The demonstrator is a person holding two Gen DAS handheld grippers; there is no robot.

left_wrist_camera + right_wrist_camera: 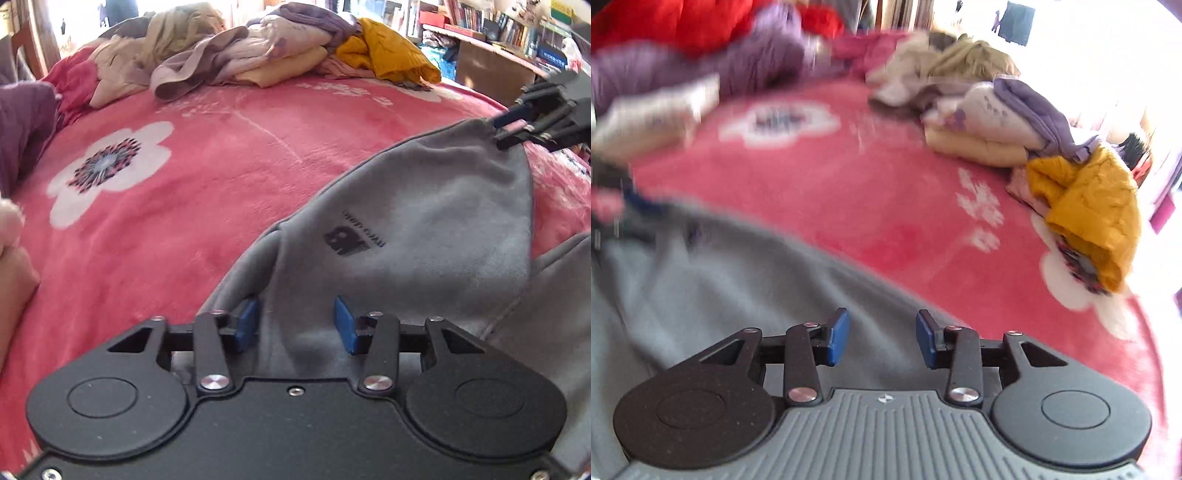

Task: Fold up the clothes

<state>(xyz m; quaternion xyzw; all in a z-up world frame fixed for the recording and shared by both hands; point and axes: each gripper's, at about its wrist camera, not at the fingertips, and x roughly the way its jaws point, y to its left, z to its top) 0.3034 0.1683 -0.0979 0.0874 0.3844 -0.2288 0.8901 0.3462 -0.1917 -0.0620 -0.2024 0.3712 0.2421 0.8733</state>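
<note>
A grey garment (pixel 424 229) with a small black logo lies on the pink flowered blanket (pixel 221 177). My left gripper (pixel 295 325) is open, its blue pads (pixel 246 321) on either side of a raised fold of the grey cloth. My right gripper (pixel 881 338) is open just above the grey garment (pixel 720 288) near its edge; that view is blurred by motion. In the left wrist view the right gripper (pixel 517 125) shows at the garment's far corner, touching the cloth.
A pile of unfolded clothes (pixel 258 55) lies at the far side of the bed, with a mustard yellow piece (pixel 1089 206) at its end. Purple clothes (pixel 701 62) and a red one lie at the other side. Bookshelves (pixel 517 33) stand beyond the bed.
</note>
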